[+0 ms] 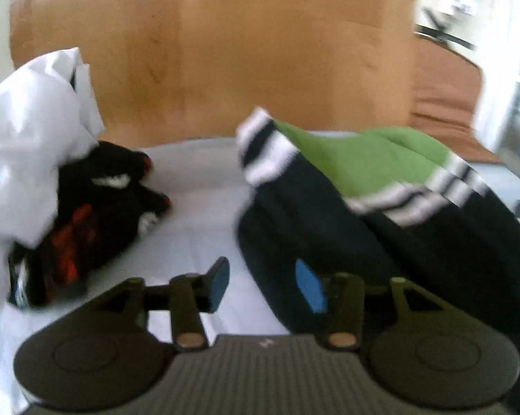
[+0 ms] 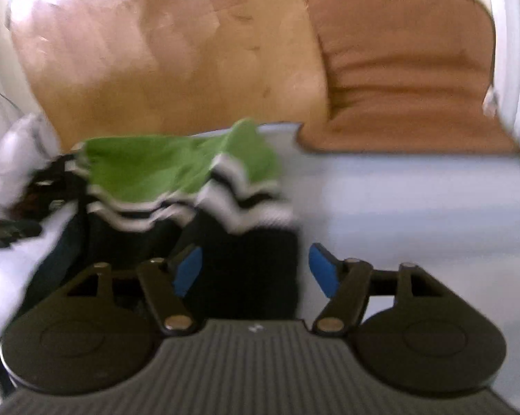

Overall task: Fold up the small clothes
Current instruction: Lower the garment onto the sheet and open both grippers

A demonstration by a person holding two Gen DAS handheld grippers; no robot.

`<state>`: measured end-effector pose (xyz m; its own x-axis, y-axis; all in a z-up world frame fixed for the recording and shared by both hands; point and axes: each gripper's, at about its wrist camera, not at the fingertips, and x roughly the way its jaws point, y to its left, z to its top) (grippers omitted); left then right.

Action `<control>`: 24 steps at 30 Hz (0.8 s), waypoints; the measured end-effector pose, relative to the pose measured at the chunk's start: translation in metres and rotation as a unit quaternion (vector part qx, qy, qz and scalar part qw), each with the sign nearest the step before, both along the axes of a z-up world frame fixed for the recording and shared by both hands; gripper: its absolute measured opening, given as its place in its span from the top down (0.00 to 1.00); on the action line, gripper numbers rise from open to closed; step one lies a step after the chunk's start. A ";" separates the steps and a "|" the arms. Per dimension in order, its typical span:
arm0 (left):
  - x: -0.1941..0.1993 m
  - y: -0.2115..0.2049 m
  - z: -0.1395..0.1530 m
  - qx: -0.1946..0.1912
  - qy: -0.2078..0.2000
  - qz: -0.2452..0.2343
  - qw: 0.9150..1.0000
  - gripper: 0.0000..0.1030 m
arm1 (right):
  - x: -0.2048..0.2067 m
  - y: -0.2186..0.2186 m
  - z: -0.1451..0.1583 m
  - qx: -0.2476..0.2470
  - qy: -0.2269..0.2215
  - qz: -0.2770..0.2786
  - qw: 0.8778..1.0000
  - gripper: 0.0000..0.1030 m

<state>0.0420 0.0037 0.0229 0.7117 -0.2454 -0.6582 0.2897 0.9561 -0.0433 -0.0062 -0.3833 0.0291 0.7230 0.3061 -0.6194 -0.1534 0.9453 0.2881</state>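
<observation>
A small garment (image 1: 363, 166) in green, navy and white stripes lies rumpled on the white surface (image 1: 197, 214), right of centre in the left wrist view. My left gripper (image 1: 265, 287) is open at its near left edge; the right blue pad is over the navy cloth and the left pad over bare surface. In the right wrist view the same garment (image 2: 177, 169) lies left of centre. My right gripper (image 2: 256, 273) is open wide, with the navy part lying between the pads but not pinched. Both views are blurred.
A heap of white cloth (image 1: 28, 145) and a black and red garment (image 1: 97, 207) lie at the left. A wooden panel (image 1: 242, 52) stands behind the surface. A brown cushion (image 2: 405, 69) sits at the back right, with bare white surface (image 2: 415, 207) in front of it.
</observation>
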 end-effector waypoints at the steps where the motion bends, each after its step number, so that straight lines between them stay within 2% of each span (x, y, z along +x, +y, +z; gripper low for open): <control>1: -0.008 -0.001 0.001 -0.007 0.003 -0.009 1.000 0.51 | -0.010 0.004 -0.003 0.017 -0.001 0.004 1.000 0.23; 3: -0.021 -0.006 0.000 -0.024 0.015 -0.026 0.999 0.49 | -0.016 0.013 -0.005 0.037 -0.005 0.022 0.999 0.24; 4: -0.026 -0.009 -0.002 -0.026 0.022 -0.030 0.999 0.49 | -0.015 0.019 -0.006 0.034 -0.007 0.031 0.999 0.32; 5: -0.026 -0.013 -0.005 -0.024 0.028 -0.031 0.999 0.51 | -0.013 0.022 -0.005 0.025 -0.004 0.037 0.999 0.47; 6: -0.032 -0.015 -0.009 -0.021 0.035 -0.031 0.999 0.53 | -0.009 0.023 -0.007 0.022 0.009 0.040 0.999 0.84; 8: -0.038 -0.017 -0.017 -0.021 0.051 -0.028 0.998 0.55 | 0.001 0.005 -0.004 0.075 0.034 0.031 0.996 0.87; 9: -0.041 -0.015 -0.017 -0.025 0.055 -0.024 0.998 0.55 | 0.005 -0.006 0.002 0.086 0.032 0.023 0.996 0.92; 10: -0.047 -0.014 -0.017 -0.028 0.055 -0.021 0.998 0.55 | 0.002 -0.015 0.011 0.070 0.015 0.011 0.997 0.95; 11: -0.051 -0.013 -0.017 -0.029 0.054 -0.017 0.998 0.53 | 0.003 -0.023 0.022 0.032 -0.005 -0.014 0.999 0.95; 14: -0.054 -0.009 -0.018 -0.033 0.053 -0.014 0.998 0.52 | 0.021 -0.065 0.049 0.023 -0.030 -0.096 0.995 0.95; 15: -0.055 -0.009 -0.018 -0.036 0.057 -0.013 0.998 0.52 | 0.028 -0.076 0.060 -0.021 -0.052 -0.136 0.989 0.97; 16: -0.054 -0.009 -0.019 -0.037 0.060 -0.011 0.997 0.52 | 0.033 -0.083 0.068 -0.080 -0.075 -0.179 0.978 0.97; 17: -0.055 -0.010 -0.018 -0.036 0.060 -0.008 0.997 0.52 | 0.038 -0.089 0.073 -0.150 -0.096 -0.224 0.958 0.97; 18: -0.057 -0.010 -0.017 -0.038 0.060 -0.006 0.997 0.53 | 0.042 -0.092 0.075 -0.214 -0.109 -0.262 0.935 0.91; 19: -0.060 -0.009 -0.016 -0.042 0.061 -0.006 0.997 0.53 | 0.043 -0.096 0.076 -0.248 -0.109 -0.300 0.915 0.87; 20: -0.062 -0.009 -0.016 -0.046 0.063 -0.007 0.997 0.53 | 0.037 -0.103 0.077 -0.220 -0.101 -0.315 0.918 0.86; 22: -0.068 -0.008 -0.017 -0.048 0.064 -0.010 0.997 0.53 | 0.015 -0.111 0.074 -0.063 -0.090 -0.268 0.957 0.83; 24: -0.071 -0.008 -0.017 -0.049 0.066 -0.015 0.997 0.54 | 0.004 -0.098 0.060 0.033 -0.051 -0.192 0.980 0.82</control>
